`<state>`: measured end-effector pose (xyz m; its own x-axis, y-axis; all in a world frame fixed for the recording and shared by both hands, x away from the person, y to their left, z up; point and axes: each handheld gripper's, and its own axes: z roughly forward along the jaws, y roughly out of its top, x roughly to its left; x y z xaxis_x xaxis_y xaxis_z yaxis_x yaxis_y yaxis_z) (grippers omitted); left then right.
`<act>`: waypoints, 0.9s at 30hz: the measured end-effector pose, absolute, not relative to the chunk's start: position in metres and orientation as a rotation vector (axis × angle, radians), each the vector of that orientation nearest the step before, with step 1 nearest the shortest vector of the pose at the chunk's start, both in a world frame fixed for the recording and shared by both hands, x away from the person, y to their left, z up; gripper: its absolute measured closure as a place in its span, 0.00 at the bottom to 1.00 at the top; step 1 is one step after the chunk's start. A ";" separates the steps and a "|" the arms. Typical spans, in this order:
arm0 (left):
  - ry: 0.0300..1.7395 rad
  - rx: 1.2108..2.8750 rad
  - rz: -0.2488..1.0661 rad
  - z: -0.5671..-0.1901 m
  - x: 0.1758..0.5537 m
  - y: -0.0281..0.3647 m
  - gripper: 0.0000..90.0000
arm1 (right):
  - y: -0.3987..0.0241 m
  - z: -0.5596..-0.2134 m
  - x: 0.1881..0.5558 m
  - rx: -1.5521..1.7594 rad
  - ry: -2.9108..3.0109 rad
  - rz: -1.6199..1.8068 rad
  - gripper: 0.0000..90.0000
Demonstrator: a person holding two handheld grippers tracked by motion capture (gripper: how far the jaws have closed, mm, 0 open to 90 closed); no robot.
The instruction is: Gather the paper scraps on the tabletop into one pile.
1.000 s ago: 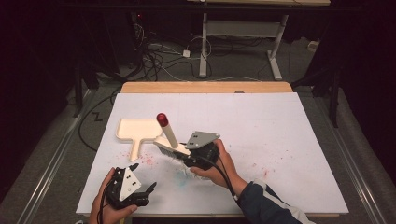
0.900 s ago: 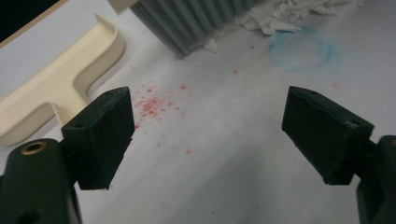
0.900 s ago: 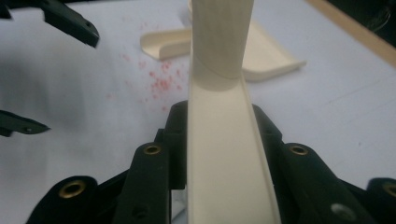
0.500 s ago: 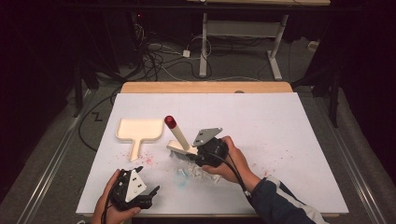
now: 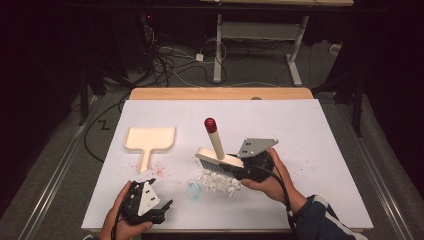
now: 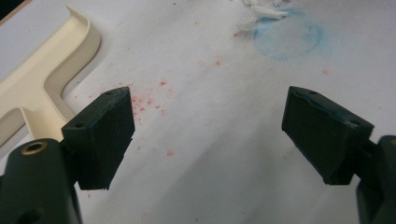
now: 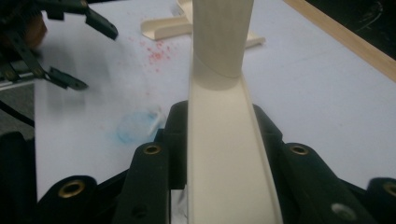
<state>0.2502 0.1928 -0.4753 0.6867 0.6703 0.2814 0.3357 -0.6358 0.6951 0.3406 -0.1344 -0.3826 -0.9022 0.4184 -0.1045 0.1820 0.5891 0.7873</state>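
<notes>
A cream brush (image 5: 220, 159) with a red-tipped handle (image 5: 210, 124) stands on the white table cover, my right gripper (image 5: 240, 167) shut on its head. In the right gripper view the brush back (image 7: 223, 154) runs up between the jaws. White paper scraps (image 5: 216, 181) lie heaped under the bristles, beside a blue smudge (image 5: 194, 190). A cream dustpan (image 5: 149, 141) rests flat at the left, its handle toward me. My left gripper (image 5: 162, 210) is open near the front edge, with bare table between its jaws (image 6: 210, 135). The dustpan's handle (image 6: 44, 86) shows left of them.
Red specks (image 5: 156, 171) dot the cover near the dustpan handle. The white cover (image 5: 320, 130) leaves a wooden strip (image 5: 220, 93) bare at the far edge. Cables (image 5: 170, 60) and a desk frame (image 5: 260, 35) lie on the floor beyond.
My right gripper has carried the brush rightward and toward me, dragging the white scraps along. The left gripper has drifted slightly right near the front edge, still open.
</notes>
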 end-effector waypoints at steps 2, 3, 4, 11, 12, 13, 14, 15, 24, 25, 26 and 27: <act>0.767 2.277 0.710 -0.475 0.250 0.193 0.18 | -0.142 -0.385 0.338 0.483 2.527 1.194 0.75; 0.766 2.276 0.711 -0.475 0.250 0.193 0.18 | -0.147 -0.386 0.338 0.485 2.515 1.204 0.75; 0.764 2.277 0.712 -0.475 0.250 0.193 0.18 | -0.151 -0.386 0.338 0.480 2.506 1.207 0.75; 0.755 2.282 0.714 -0.475 0.250 0.192 0.18 | -0.179 -0.400 0.340 0.590 2.333 1.202 0.75; 0.755 2.286 0.715 -0.475 0.250 0.192 0.18 | -0.181 -0.403 0.340 0.594 2.325 1.204 0.75; 0.752 2.288 0.713 -0.475 0.250 0.192 0.18 | -0.184 -0.405 0.341 0.602 2.325 1.200 0.75; 0.752 2.288 0.713 -0.475 0.250 0.192 0.18 | -0.187 -0.407 0.342 0.623 2.329 1.202 0.75; 0.749 2.286 0.713 -0.475 0.250 0.192 0.18 | -0.191 -0.409 0.343 0.640 2.336 1.211 0.75; 0.746 2.286 0.707 -0.475 0.249 0.193 0.18 | -0.232 -0.430 0.336 0.736 2.407 1.180 0.76; 0.746 2.286 0.706 -0.475 0.249 0.192 0.18 | -0.245 -0.433 0.333 0.755 2.452 1.158 0.76; 0.750 2.287 0.705 -0.475 0.250 0.192 0.18 | -0.245 -0.433 0.333 0.755 2.452 1.158 0.76; 0.751 2.289 0.704 -0.475 0.251 0.192 0.18 | -0.250 -0.434 0.331 0.763 2.462 1.140 0.76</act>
<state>0.2506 0.1918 -0.4753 0.6961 0.6587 0.2856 0.3272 -0.6451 0.6905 0.3308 -0.2502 -0.4338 -0.8054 0.5893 -0.0641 0.3322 0.5383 0.7746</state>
